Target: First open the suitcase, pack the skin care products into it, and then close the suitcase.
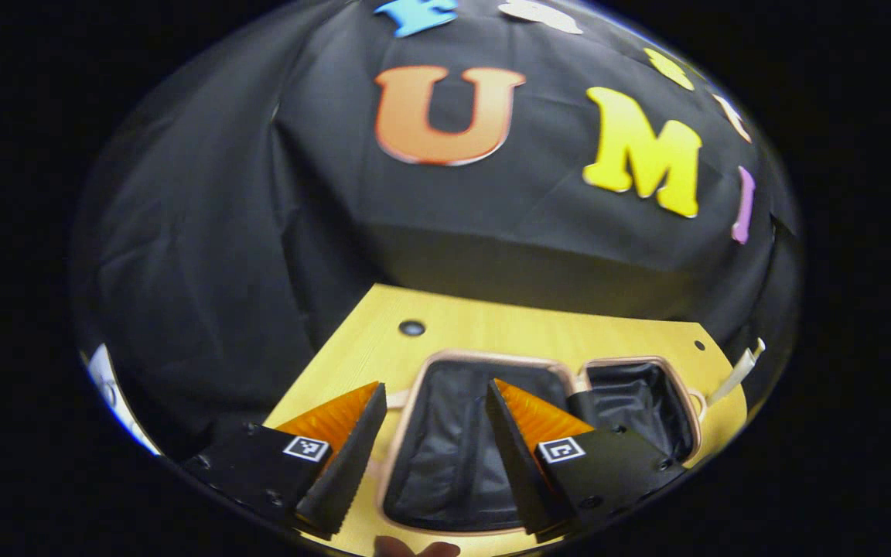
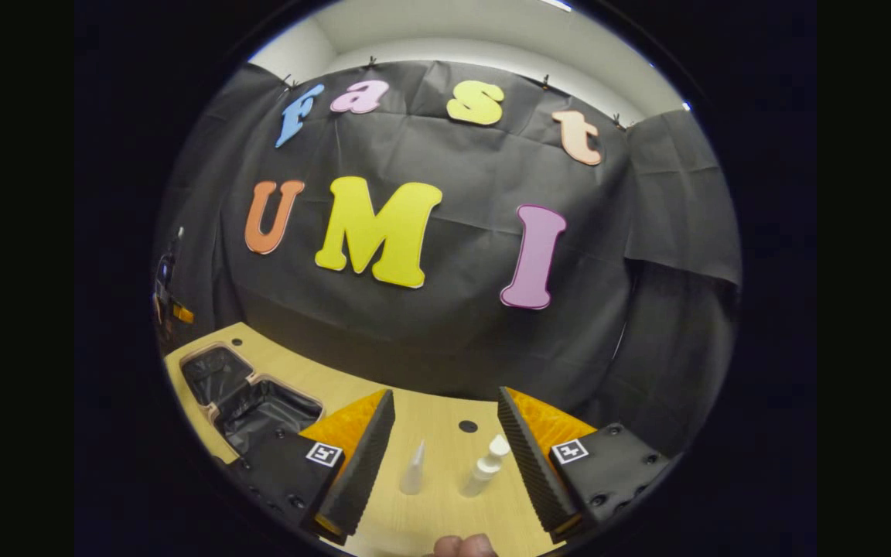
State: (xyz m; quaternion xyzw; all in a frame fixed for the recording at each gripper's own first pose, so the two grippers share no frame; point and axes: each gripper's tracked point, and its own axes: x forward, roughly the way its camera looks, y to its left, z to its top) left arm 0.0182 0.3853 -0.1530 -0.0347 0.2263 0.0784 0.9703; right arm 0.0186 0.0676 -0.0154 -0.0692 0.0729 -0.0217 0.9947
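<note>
The suitcase [image 1: 484, 363] lies open flat on the wooden table [image 1: 492, 321], both halves lined in black with a pinkish rim. My left gripper [image 1: 434, 410] hangs open just above its nearer half. In the right gripper view the open suitcase [image 2: 248, 394] sits at the far left. Two white skin care items stand on the table between my right gripper's fingers: a pointed tube [image 2: 413, 468] and a small bottle [image 2: 484, 466]. My right gripper [image 2: 445, 418] is open around them, touching neither.
The black cloth wall closes the table's far side. A white strap or tag [image 1: 738, 373] sticks out past the suitcase's right end. Small dark holes [image 1: 412, 328] dot the tabletop. A fingertip [image 2: 461, 545] shows at the bottom edge of the right gripper view.
</note>
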